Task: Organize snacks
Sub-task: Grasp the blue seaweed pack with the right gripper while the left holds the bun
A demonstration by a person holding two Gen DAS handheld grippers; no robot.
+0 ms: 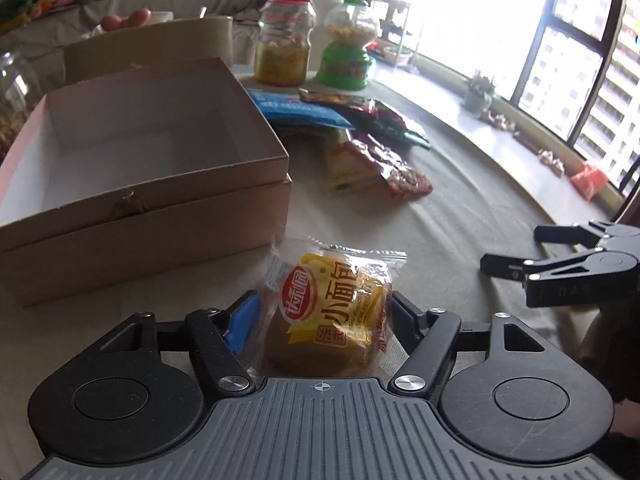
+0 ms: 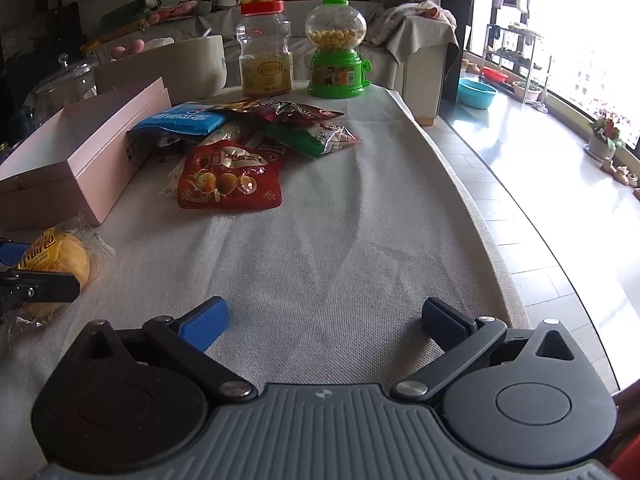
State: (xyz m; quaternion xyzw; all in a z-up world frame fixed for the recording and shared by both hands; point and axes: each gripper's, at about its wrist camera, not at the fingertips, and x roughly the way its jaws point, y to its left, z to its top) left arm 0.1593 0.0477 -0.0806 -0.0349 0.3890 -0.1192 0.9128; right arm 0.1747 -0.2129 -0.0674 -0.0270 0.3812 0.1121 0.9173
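Small bread packet (image 1: 336,312) between released left jaws, box (image 1: 160,176) empty, right jaws released

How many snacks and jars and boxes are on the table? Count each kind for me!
Snack packets I can tell apart: 5 (small bread packet, blue packet, red packet, green packet, dark red packet); the pile may hide more.
Red-lidded jar: 1
Green candy dispenser: 1
Open box: 1
Total: 8
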